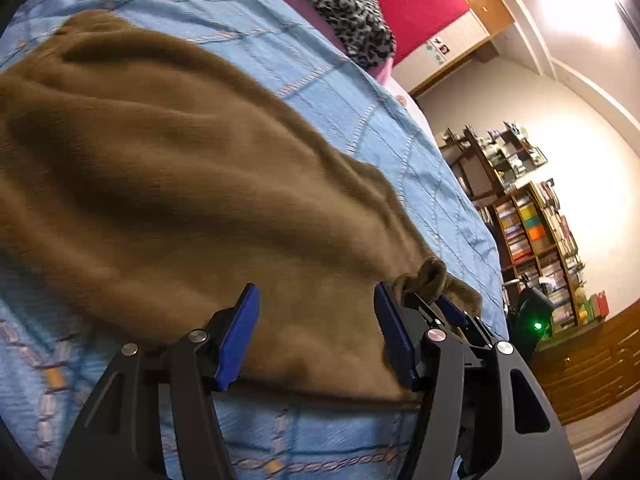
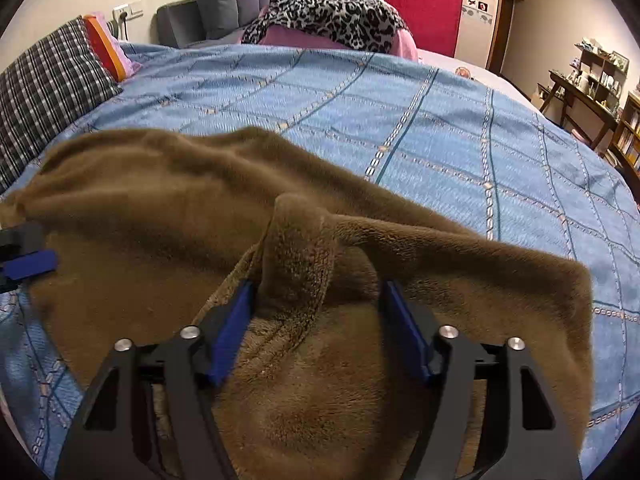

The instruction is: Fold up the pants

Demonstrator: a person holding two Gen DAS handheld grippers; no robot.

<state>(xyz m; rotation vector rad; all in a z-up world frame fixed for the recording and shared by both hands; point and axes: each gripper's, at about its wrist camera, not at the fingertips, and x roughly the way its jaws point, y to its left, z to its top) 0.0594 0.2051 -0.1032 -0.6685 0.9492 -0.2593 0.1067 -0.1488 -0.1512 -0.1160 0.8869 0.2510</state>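
Brown fleece pants [image 1: 168, 184] lie spread on a blue quilted bedspread [image 1: 304, 80]. My left gripper [image 1: 316, 300] is open, its blue pads [image 1: 240, 332] over the near edge of the pants. My right gripper shows beside it [image 1: 436, 300] with a bunch of fabric at its tip. In the right wrist view the pants [image 2: 160, 220] fill the foreground. My right gripper [image 2: 316, 296] is open around a raised fold of fleece [image 2: 300, 248] that stands between the jaws. The left gripper's blue pad [image 2: 32, 264] shows at the left edge.
A plaid pillow [image 2: 48, 92] lies at the left of the bed. A leopard-print blanket on a pink pile [image 2: 328, 12] sits at the far end. Bookshelves [image 1: 532, 240] and a wooden dresser [image 1: 592, 364] stand beyond the bed's right edge.
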